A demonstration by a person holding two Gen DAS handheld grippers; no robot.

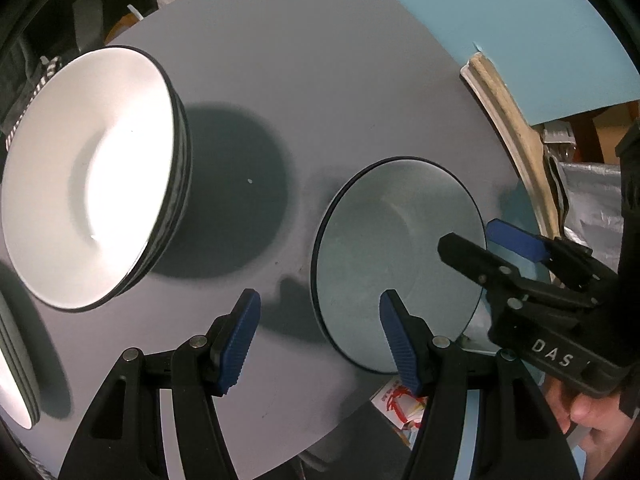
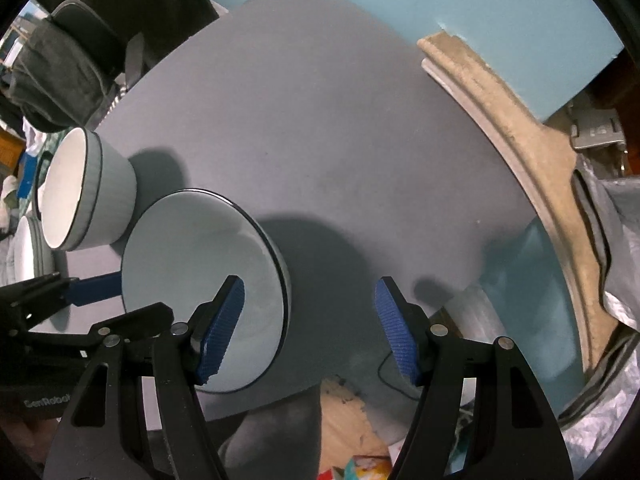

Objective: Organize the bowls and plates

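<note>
Left claw [image 1: 320, 344] is spread wide, empty, hovering over the grey bench [image 1: 300, 100]. My right claw [image 2: 310, 328] gapes open too, its left finger [image 2: 220, 328] over the near bowl [image 2: 192, 264] that sits on the bench edge. From the left camera I see that right claw straddling the bowl's rim, one finger inside, one outside. Farther left, a stack of bowls [image 2: 88, 192] stands just beside the near bowl; I can't tell if they touch. A pile of plates [image 2: 28, 256] peeks in at the far left edge.

Both wrist views close above grey table [image 1: 320, 80], apparently angled downward, sharing one bowl [image 2: 192, 280]
</note>
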